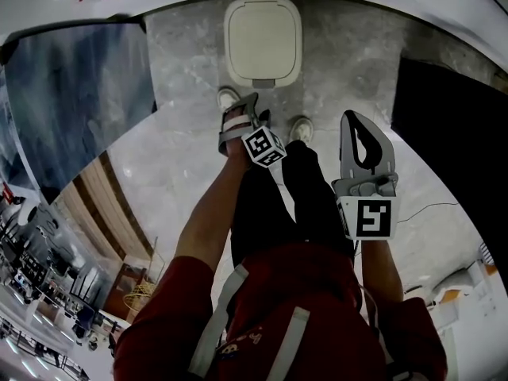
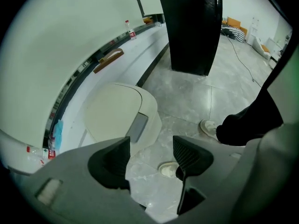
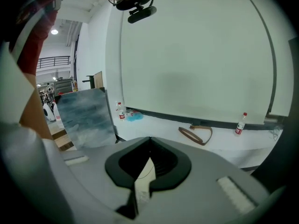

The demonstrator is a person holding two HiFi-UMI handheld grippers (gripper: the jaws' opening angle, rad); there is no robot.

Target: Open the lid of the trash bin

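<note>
Cream plastic is making up the whole trash bin (image 1: 263, 42), which is standing on the grey stone floor (image 1: 182, 62) at the foot of the wall, just ahead of the person's shoes (image 1: 300, 128). Its lid (image 1: 262, 34) is lying flat and shut, hiding whatever is inside the bin.

The lid is looking light, stiff and smooth, and likely slippery to pinch from above. The grey tab (image 2: 138, 126) at the bin's front edge is probably a press-latch or a lip, though the view is too coarse to be sure. That front edge is seeming the sensible place to push or hook under, since the hinge is most likely sitting on the wall side.

The left hand-held gripper (image 2: 150, 148) is hovering over the near side of the bin and pointing down toward it, its jaws spread wide with only floor showing between them. The right hand-held gripper (image 1: 359, 133) is hanging farther back from the bin, its jaws clenched tip to tip on nothing.
</note>
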